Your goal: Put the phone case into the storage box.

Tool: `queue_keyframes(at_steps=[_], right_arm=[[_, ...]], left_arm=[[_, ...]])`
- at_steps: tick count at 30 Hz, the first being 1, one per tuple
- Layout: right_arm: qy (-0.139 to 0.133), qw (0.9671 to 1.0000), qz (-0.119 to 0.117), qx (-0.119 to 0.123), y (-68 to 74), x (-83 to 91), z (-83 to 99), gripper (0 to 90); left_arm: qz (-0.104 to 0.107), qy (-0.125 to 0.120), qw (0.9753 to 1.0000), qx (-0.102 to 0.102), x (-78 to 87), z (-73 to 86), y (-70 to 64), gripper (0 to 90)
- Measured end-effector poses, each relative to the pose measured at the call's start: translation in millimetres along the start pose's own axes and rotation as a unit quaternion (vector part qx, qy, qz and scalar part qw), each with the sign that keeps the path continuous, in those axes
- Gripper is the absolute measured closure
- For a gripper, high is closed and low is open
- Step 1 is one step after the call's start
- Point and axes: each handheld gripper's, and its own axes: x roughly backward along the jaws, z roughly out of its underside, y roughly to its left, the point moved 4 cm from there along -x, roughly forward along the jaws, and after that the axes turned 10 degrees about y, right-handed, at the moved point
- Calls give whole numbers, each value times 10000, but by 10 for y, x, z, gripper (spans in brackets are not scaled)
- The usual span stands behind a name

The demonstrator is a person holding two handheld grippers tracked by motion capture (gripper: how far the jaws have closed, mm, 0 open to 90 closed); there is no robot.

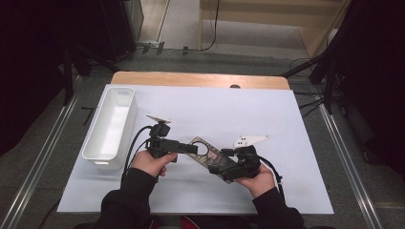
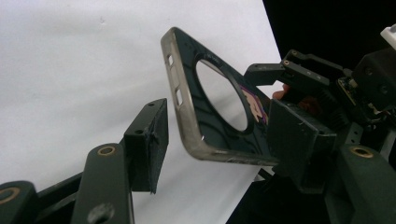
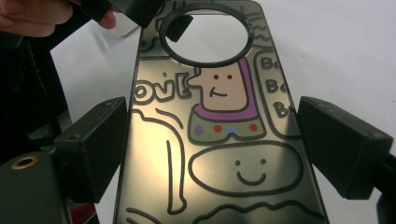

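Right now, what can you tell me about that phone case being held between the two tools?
The phone case is a translucent smoky shell with a large round camera hole ringed in black near one end and small side button cutouts. Its back carries black-outlined cartoon drawings: a figure in purple, a smiling oval, bubble letters. It is held above the white table cover, between both tools. The right gripper brackets its long sides; the left gripper has one pad against the camera end, the other pad apart.

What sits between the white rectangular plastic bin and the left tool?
Nothing: bare white table cover separates the white rectangular plastic bin from the left tool, as the high view shows.
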Motion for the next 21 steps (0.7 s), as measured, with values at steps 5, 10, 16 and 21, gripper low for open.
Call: queue_keyframes(at_steps=[5,10,16,21], right_arm=[[-36,10000,-12,-14,2,-5,-3,107],[-63,10000,-12,-8,11,-7,-5,107],[-101,9999,2,15,17,-6,-9,107],[-135,9999,14,12,17,-3,-11,107]], left_arm=[[58,4,10000,27,-5,-15,1,403],[110,-15,9999,68,-9,-24,3,419],[144,-28,9998,111,-4,-32,19,457],[239,-50,9996,158,-3,-33,38,498]])
